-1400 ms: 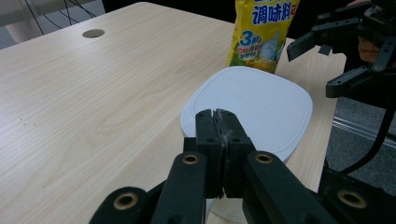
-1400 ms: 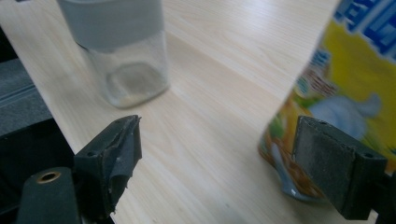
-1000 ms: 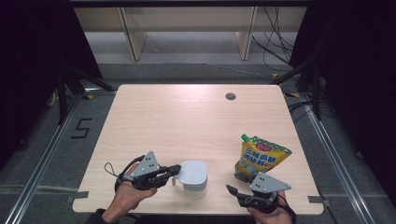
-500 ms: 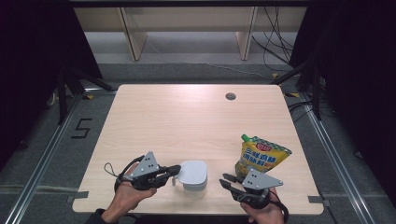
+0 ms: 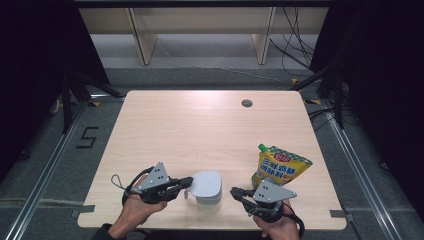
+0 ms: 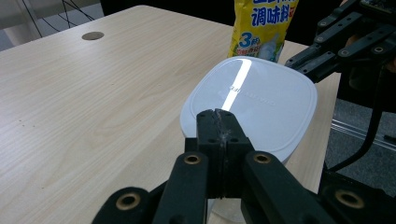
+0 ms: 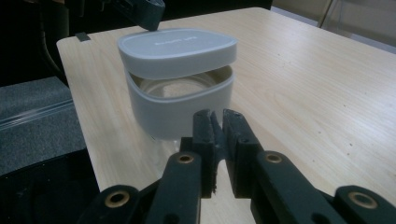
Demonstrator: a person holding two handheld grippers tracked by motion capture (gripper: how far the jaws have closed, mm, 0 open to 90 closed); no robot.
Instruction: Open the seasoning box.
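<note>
Left gripper pinches raised lid | right gripper nearly closed, empty, beside container | opening begun, lid not removed

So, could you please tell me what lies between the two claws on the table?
In the high view, the white lidded container sits between the left claw and the right claw; its lid is lifted in the right gripper view.

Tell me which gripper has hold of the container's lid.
The left gripper, jaws shut on the white lid, lifting it. The right gripper points at the container, apart.
</note>
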